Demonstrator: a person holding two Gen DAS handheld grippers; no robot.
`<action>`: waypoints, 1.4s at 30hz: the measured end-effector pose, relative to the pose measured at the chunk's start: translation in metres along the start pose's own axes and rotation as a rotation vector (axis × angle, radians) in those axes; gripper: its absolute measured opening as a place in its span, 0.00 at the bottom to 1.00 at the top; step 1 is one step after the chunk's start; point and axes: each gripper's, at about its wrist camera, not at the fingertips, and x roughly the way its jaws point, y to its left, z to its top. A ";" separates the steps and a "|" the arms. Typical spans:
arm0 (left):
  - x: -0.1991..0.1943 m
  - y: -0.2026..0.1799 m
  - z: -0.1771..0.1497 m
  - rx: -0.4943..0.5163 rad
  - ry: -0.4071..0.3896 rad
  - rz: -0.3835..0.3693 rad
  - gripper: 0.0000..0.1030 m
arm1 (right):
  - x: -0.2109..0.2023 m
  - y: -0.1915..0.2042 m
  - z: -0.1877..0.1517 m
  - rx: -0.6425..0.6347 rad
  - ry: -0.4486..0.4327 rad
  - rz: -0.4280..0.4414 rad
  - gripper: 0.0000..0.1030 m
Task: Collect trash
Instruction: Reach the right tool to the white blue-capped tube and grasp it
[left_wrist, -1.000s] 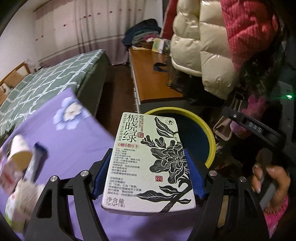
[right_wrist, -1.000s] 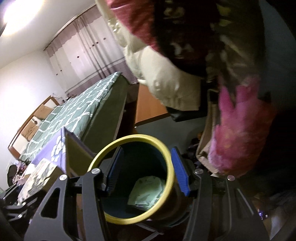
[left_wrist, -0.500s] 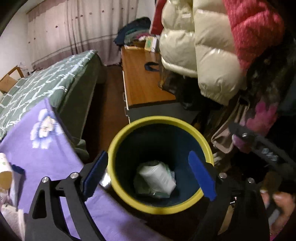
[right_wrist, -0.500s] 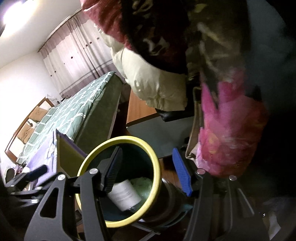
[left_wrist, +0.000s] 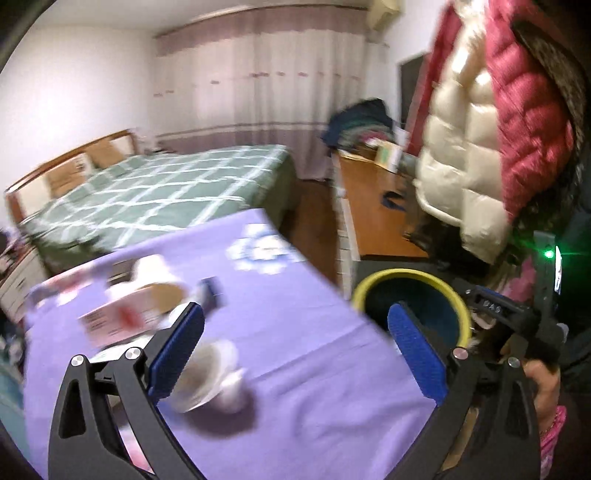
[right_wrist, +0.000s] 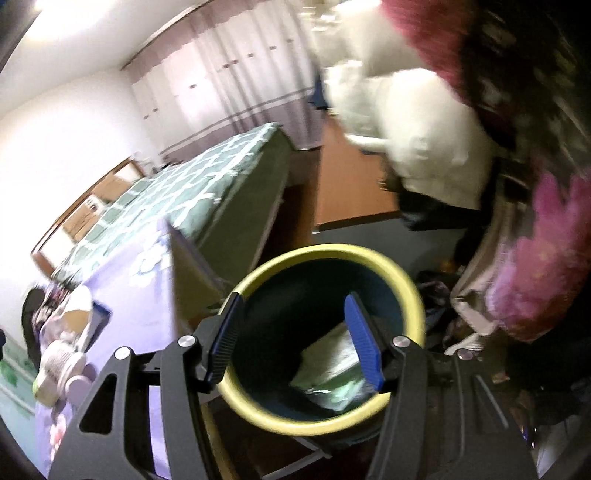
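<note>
Fingers of the left gripper (left_wrist: 295, 354) are opening wide with nothing between them above the purple tablecloth (left_wrist: 314, 332); a blurred white cup (left_wrist: 210, 376) lies just beside its left finger, and cartons (left_wrist: 125, 314) lie beyond it. Right gripper (right_wrist: 295, 339) stands half open and empty, framing the yellow-rimmed bin (right_wrist: 406, 280), where discarded packaging (right_wrist: 332, 365) lies. Bed (left_wrist: 166, 192) and hanging jackets (left_wrist: 480, 147) lie farther out.

Bed (left_wrist: 166, 192) with green checked cover, ahead and left. Wooden desk (left_wrist: 373, 218) ahead, clothes pile (left_wrist: 358, 122) at its far end. Puffy jackets (left_wrist: 480, 140) hanging at right. Curtains (left_wrist: 266, 99) behind.
</note>
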 end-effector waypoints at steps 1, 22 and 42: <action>-0.013 0.017 -0.005 -0.023 -0.009 0.036 0.95 | 0.000 0.014 -0.003 -0.022 0.008 0.023 0.53; -0.085 0.208 -0.090 -0.273 -0.009 0.349 0.95 | 0.039 0.255 -0.025 -0.395 0.158 0.321 0.54; -0.052 0.222 -0.103 -0.302 0.023 0.324 0.95 | 0.165 0.326 -0.023 -0.429 0.408 0.179 0.42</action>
